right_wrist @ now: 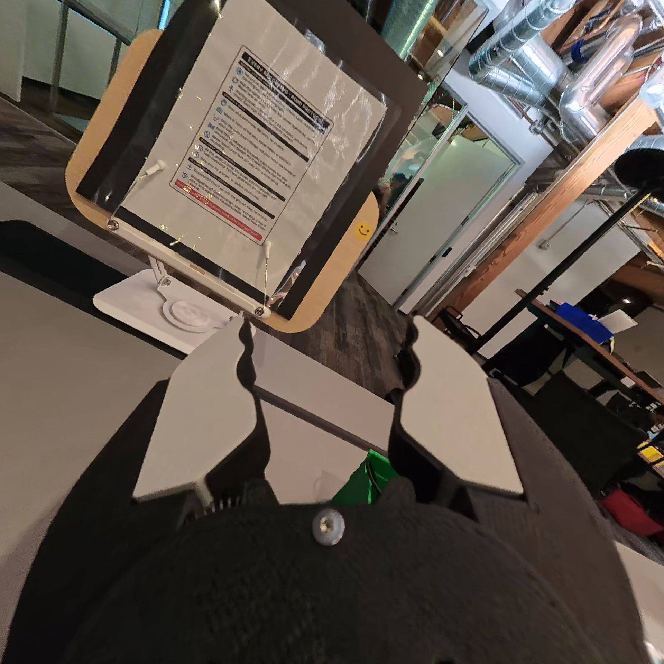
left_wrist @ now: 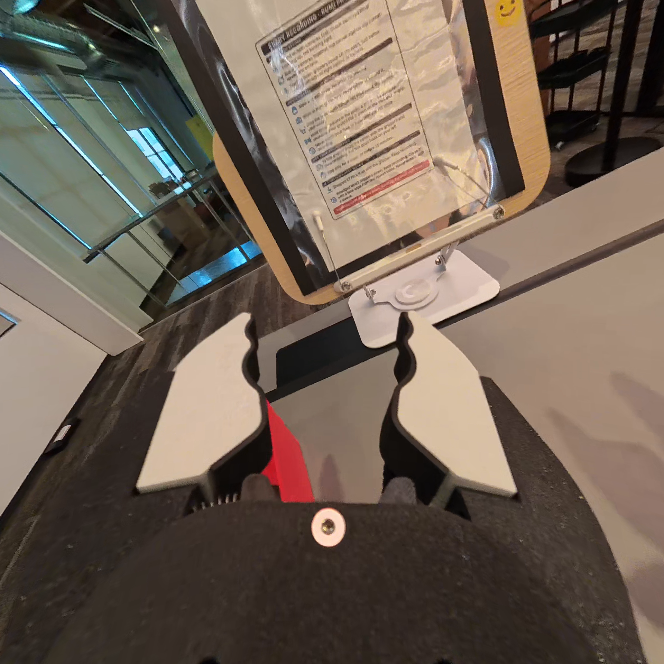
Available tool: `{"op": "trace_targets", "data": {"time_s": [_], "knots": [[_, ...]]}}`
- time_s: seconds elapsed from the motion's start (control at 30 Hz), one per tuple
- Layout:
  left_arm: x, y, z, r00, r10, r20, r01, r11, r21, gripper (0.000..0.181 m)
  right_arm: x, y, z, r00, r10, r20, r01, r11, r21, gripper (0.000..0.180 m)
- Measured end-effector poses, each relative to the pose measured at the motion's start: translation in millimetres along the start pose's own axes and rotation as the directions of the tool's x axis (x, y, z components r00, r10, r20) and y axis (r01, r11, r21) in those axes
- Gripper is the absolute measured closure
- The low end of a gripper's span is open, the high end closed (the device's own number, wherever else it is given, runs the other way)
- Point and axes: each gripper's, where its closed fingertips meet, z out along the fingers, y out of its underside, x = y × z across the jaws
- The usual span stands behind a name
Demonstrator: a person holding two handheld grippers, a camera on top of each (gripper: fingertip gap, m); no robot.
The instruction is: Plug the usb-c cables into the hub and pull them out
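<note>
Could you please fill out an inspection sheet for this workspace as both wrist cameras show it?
Surface: grey matte tabletop, dark seam across it.
Job's things: nothing seen; no hub in either view.
Clutter: wooden rounded-corner board holding a laminated printed sheet on a white stand base; red plastic piece; green plastic piece.
Grippers: left gripper open, empty; right gripper open, empty.
Cables: nothing seen.
Surroundings: glass partitions, silver ceiling ducts, dark wood-look floor.
</note>
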Motion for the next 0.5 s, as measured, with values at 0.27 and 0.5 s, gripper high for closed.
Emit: {"op": "trace_targets", "data": {"time_s": [0.27,0.5], "knots": [[-138,101,-64,0.984,-0.138,0.116,0.175,0.886,-0.429,0.115,13,13,5,0.996,0.045,0.074,-0.043,0.999,-0.023,0.106],[-197,226,-135,0.842,-0.464,0.277,0.513,0.528,-0.677,0.119,21,30,12,0.994,0.045,0.100,-0.038,0.997,-0.074,0.106]]}}
